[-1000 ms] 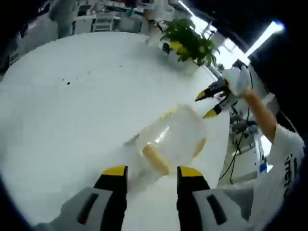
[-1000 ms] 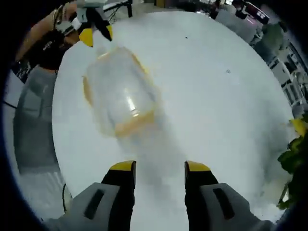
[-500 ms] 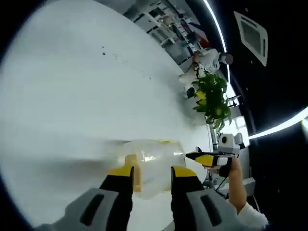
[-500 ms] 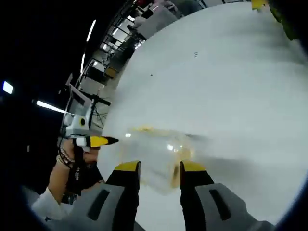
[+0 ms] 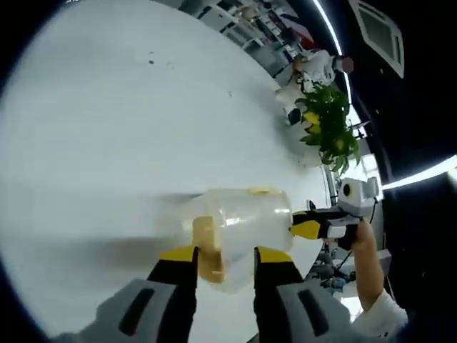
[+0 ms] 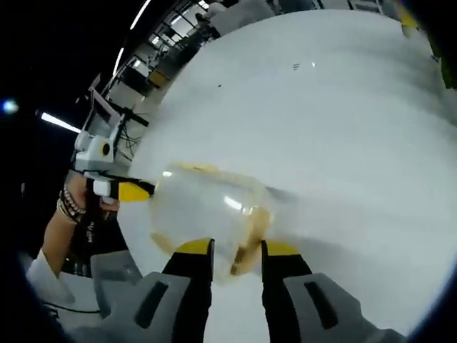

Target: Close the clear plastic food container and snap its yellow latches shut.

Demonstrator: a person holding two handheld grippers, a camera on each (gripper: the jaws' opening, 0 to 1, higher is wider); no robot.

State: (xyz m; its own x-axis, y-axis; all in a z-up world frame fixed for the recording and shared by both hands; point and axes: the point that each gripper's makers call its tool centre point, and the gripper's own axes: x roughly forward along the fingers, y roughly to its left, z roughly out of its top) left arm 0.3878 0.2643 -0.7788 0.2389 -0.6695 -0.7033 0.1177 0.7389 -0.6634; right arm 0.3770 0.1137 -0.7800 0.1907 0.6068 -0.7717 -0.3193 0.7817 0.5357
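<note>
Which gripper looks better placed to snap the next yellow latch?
Either, probably: each sits at an opposite end. The left gripper straddles a yellow latch on the container; the right gripper straddles the opposite latch.

The container (image 5: 239, 229) in front of my left gripper (image 5: 223, 259) is clear plastic, smooth and glossy, with bright highlights on its curved wall. Its latch (image 5: 208, 246) is opaque yellow plastic with a duller sheen. My gripper's jaw tips are yellow and look matt; the jaw bodies behind them are black and grey moulded plastic with a satin finish. The bench (image 5: 107, 143) is white, smooth and matt. In the right gripper view, my right gripper (image 6: 235, 251) shows the same finishes, and the container (image 6: 203, 214) looks cloudy-clear.
</note>
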